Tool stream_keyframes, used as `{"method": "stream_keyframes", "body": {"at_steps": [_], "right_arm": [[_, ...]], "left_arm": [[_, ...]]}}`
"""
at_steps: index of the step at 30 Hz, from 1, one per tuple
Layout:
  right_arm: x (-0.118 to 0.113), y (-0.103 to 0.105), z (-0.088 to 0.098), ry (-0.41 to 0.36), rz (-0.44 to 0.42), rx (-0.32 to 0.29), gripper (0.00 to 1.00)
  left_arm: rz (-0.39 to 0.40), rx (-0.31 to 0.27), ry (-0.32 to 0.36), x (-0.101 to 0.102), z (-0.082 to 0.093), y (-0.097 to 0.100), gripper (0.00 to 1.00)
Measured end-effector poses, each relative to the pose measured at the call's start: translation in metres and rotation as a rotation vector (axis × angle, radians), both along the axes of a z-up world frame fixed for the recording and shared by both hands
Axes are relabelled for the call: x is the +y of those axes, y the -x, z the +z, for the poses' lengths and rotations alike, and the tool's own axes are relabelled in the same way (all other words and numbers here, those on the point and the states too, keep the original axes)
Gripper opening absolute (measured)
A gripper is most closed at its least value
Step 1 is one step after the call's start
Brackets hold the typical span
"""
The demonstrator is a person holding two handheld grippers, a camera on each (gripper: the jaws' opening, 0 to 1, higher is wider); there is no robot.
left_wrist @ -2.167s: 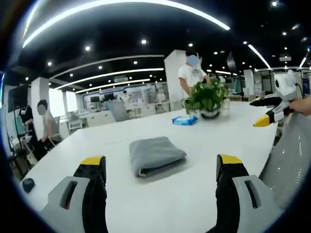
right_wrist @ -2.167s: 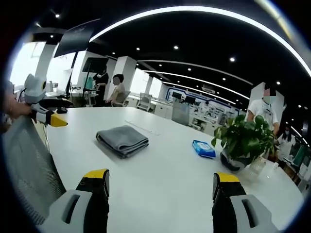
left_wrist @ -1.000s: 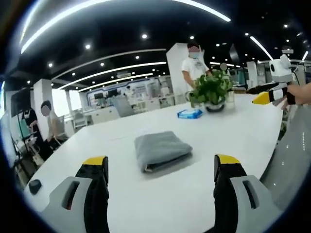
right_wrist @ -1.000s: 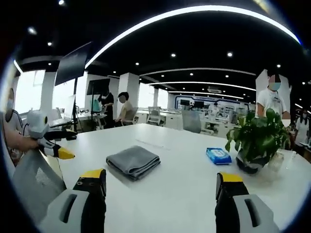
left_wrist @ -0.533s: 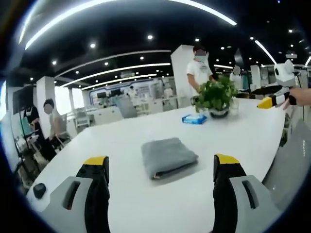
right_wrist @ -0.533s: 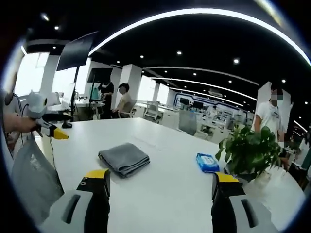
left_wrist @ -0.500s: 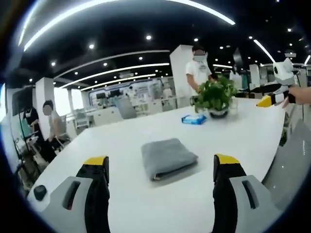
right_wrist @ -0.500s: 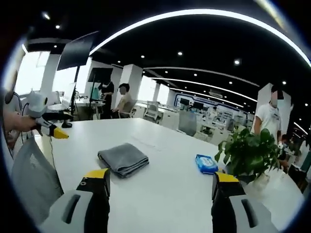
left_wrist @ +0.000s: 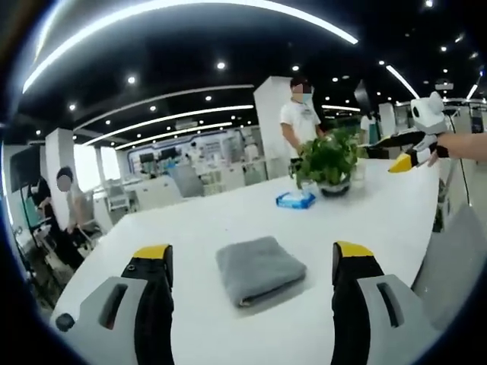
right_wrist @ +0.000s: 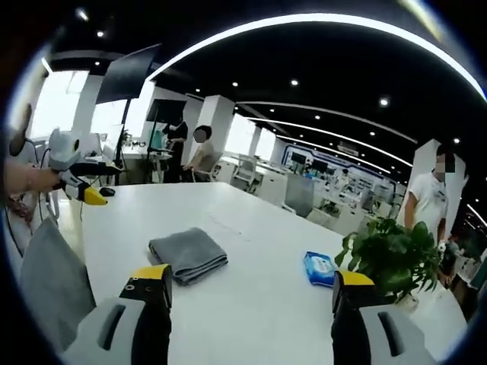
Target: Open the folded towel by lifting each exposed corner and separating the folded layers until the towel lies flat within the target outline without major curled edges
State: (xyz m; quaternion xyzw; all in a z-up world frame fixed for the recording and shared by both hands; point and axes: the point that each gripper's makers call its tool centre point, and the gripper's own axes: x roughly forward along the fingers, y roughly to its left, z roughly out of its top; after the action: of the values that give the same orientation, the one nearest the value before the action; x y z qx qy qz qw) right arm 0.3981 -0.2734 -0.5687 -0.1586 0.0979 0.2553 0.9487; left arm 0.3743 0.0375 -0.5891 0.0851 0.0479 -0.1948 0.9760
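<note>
While the grey folded towel (left_wrist: 260, 270) lies low at centre frame on the white counter (left_wrist: 365, 213), the left hand-held gripper (left_wrist: 253, 262) hovers wide-jawed, empty. Equally wide and empty, the right hand-held gripper (right_wrist: 251, 285) has the towel (right_wrist: 188, 254) lower left of centre.

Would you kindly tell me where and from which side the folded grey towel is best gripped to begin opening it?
Probably grip the top layer at a corner of the grey towel along the edge facing the left tongs, where the stacked layers show as open edges. The far side looks rounded, like a fold. Come in low over the white table and pinch only the uppermost layer.
</note>
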Motion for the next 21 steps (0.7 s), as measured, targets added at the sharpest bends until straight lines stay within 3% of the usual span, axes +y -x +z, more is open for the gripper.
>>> {"method": "stream_keyframes", "body": {"at_steps": [9, 15, 21], "right_arm": [[0.016, -0.002, -0.007, -0.025, 0.0, 0.025, 0.8], [0.03, -0.009, -0.023, -0.051, 0.005, 0.069, 0.75], [0.045, -0.018, -0.041, -0.069, 0.01, 0.106, 0.7]], "left_arm": [[-0.013, 0.013, -0.018, -0.007, -0.005, -0.008, 0.83], [-0.021, 0.025, -0.05, -0.012, -0.016, -0.015, 0.79], [-0.031, 0.081, -0.062, -0.017, -0.034, -0.024, 0.72]]}}
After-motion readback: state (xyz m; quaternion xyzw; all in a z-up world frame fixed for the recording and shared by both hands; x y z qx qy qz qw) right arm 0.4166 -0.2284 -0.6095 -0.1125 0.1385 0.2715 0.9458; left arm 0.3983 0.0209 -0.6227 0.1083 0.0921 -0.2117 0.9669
